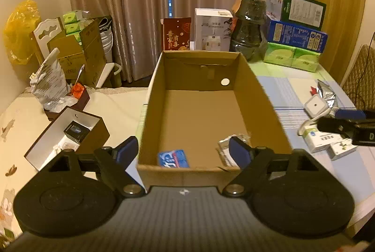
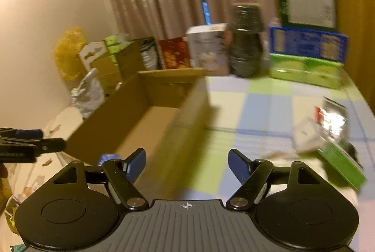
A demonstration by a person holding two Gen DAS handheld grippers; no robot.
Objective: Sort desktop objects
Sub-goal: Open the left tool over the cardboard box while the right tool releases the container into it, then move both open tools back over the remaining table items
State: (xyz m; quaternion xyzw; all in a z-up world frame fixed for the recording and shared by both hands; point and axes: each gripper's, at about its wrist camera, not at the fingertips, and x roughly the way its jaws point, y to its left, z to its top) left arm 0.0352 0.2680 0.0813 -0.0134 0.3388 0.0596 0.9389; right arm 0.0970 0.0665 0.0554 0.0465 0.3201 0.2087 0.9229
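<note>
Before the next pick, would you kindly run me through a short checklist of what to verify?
1. Left gripper empty, jaws apart: ok.
2. Right gripper empty, jaws apart: ok.
3. Cardboard box open with bare floor left: ok.
4. Blue packet and silver packet lie inside the box: ok.
5. White medicine boxes on the table unobstructed: not ok, the right gripper is in front.
6. Right wrist view sharp enough to aim: not ok, blurred.

The white carton [image 1: 212, 29] by the curtain reads "J10". The red card [image 1: 175, 34] beside it carries gold Chinese characters. A single "D" shows on the black gripper part [image 1: 365, 135] at the right edge. Other print is too blurred.
</note>
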